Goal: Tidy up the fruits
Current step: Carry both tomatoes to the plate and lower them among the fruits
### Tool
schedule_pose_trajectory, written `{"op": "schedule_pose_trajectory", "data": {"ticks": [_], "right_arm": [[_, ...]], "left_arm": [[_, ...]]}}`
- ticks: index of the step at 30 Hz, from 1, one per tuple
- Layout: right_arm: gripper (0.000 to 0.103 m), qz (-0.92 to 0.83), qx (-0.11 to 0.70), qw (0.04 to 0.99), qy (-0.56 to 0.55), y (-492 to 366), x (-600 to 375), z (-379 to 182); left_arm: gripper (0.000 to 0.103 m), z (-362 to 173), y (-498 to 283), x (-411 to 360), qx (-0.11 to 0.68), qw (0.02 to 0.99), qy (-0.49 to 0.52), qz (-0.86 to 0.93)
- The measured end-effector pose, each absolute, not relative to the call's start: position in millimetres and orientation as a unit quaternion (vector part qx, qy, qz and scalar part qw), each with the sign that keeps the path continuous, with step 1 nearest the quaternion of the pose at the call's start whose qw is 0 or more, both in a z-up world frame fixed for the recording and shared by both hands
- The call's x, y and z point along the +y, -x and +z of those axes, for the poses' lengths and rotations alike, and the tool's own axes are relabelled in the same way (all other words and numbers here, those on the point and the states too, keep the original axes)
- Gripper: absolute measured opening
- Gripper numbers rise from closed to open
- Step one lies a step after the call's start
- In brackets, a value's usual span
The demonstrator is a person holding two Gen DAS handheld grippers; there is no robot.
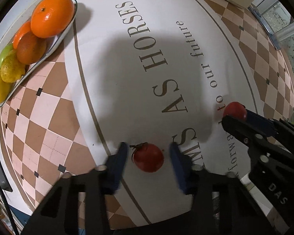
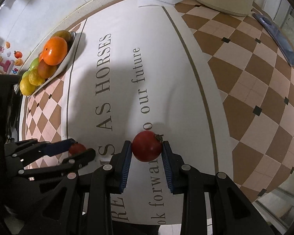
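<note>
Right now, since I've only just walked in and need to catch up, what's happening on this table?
A person works two handheld grippers. The right gripper is shut on one round red tomato. The left gripper is open, its fingers straddling a second red tomato without touching it, on the white lettered tablecloth. The long white dish already holds oranges, lemons and green fruit.

left claw (image 1: 148, 152) gapes wide, fingers low; right claw (image 2: 147, 146) is pinched close, fingers level.

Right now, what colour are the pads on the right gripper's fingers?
Blue, ribbed pads on black fingers; clearest in the right wrist view.
</note>
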State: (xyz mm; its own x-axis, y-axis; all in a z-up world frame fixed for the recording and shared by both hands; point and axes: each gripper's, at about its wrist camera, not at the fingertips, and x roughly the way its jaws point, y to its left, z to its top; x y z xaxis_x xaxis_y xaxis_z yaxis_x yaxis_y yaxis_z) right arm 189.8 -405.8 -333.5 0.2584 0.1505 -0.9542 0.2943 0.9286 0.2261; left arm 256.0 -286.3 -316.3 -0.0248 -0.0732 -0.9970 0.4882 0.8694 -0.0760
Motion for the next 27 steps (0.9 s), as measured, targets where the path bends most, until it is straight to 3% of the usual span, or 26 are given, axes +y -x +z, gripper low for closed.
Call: {"op": "schedule_pose_trajectory", "data": {"ticks": [4, 11, 27], "right_arm": [[0.033, -0.046, 0.603, 0.775, -0.181, -191.3, -405.5, -331.2], [0.034, -0.043, 0.597, 0.781, -0.178, -193.9, -408.0, -321.5], [0.033, 0.022, 0.569, 0.805, -0.168, -233.6, -368.0, -283.2]], "left_arm": [[0.027, -316.2, -249.6, -294.5, 0.679, 0.686, -0.155, -0.208], [0.026, -312.3, -245.4, -290.3, 0.677, 0.691, -0.146, -0.207], [0.026, -247.3, -301.4, -187.2, 0.645, 0.745, -0.031, -0.169]]}}
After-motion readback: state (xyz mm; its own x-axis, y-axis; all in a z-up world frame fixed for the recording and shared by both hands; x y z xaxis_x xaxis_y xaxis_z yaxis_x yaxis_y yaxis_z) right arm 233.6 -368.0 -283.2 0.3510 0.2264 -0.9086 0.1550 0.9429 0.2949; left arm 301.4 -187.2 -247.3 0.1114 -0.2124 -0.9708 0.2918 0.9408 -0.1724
